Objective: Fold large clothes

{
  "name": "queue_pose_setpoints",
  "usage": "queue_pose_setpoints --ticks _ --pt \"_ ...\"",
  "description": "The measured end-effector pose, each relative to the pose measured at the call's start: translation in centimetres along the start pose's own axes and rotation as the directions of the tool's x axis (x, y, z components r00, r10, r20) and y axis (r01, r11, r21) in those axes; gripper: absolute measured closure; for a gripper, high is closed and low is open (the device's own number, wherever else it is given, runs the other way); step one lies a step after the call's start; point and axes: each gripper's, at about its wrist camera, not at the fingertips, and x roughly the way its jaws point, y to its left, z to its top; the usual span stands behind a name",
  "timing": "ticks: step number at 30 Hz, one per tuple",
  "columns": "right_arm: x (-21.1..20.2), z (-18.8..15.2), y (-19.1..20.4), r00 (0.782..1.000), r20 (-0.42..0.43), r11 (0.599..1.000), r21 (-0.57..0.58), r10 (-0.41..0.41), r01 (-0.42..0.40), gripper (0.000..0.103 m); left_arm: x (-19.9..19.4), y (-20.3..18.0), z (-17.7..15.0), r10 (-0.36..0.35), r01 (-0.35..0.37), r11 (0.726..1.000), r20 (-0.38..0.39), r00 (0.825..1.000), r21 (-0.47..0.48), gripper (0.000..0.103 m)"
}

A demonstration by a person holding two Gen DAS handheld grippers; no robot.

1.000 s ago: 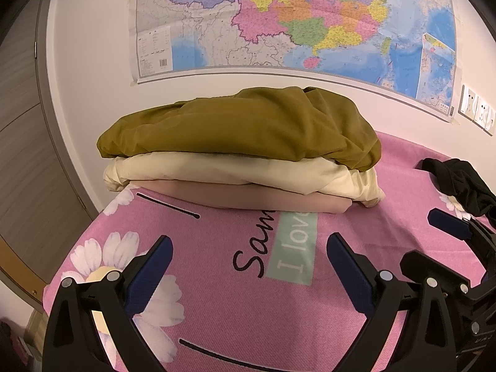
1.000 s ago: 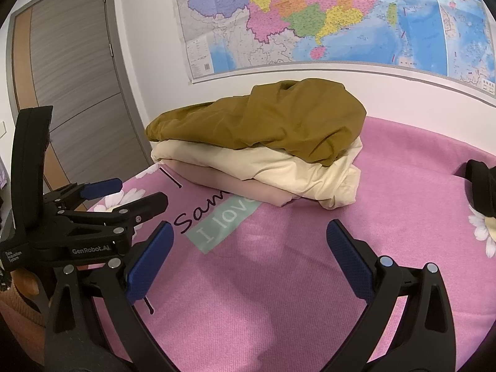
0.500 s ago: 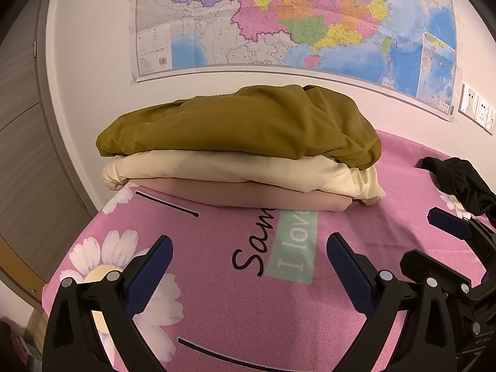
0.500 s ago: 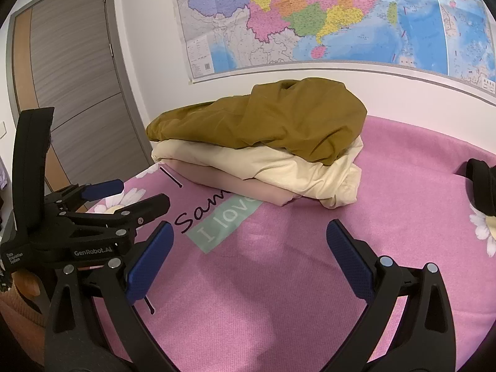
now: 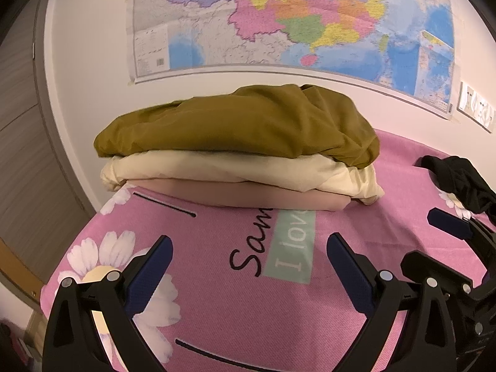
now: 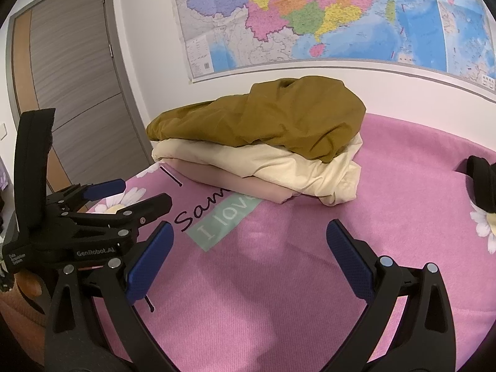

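- Where the pink bedspread (image 5: pixel 217 310) meets the white wall, a stack of three folded garments, one upon another, close under the edge of the wall map (image 5: pixel 279 21).
- On top, the olive garment (image 5: pixel 241 127): smooth, slightly shiny cloth, rounded and puffed, with soft creases at its right end, hanging a little over the layer below.
- In the middle, the cream garment (image 5: pixel 217 167): thin, matt cloth, folded flat, its right corner bunched and sticking out past the stack.
- At the bottom, the beige garment (image 5: pixel 248 195): flat, even slab with a rounded fold edge, lying directly on the bedspread, just above the printed mint label.
- Left gripper (image 5: pixel 249 249): black plastic arms with silver rivets, blue textured pads spread wide apart, holding nothing, low above the bedspread and in front of the stack without touching it.
- Right gripper (image 6: pixel 249 235): same build, pads also wide apart and empty, over bare pink cloth, near the right front of the stack.
- Bedspread of fine knitted or waffle texture, printed with white daisies and black script letters.
- Black garment (image 5: pixel 458 183): crumpled, dark heap at the right, well apart from the stack.
- Grey wood-grain door (image 6: pixel 77 93) at the left, beside the wall.
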Motion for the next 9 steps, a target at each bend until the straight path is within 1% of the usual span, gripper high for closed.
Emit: queue_pose_setpoints --ticks 1,3,6,7,9 --pt "-0.1 -0.1 -0.1 1.000 0.002 1.000 0.002 -0.003 0.003 0.006 0.0 -0.1 0.0 0.004 -0.004 1.000 0.002 1.000 0.001 0.007" --pt "-0.4 -0.2 -0.4 1.000 0.004 1.000 0.011 -0.015 0.015 0.006 0.3 -0.4 0.2 -0.013 0.013 1.000 -0.011 1.000 -0.002 0.007" --pt "-1.4 -0.5 -1.3 0.999 0.017 0.999 0.032 -0.036 0.035 0.006 0.9 -1.0 0.3 -0.067 0.066 0.998 -0.044 0.997 -0.026 0.007" --pt "-1.8 -0.6 -1.6 0.999 0.021 0.998 0.037 -0.044 0.043 0.006 1.1 -1.4 0.3 -0.078 0.077 0.997 -0.051 0.996 -0.025 0.007" --pt "-2.8 -0.8 -2.4 0.997 0.036 0.996 0.060 -0.074 0.072 0.006 1.5 -2.5 0.3 -0.121 0.120 0.993 -0.075 0.990 -0.014 0.007"
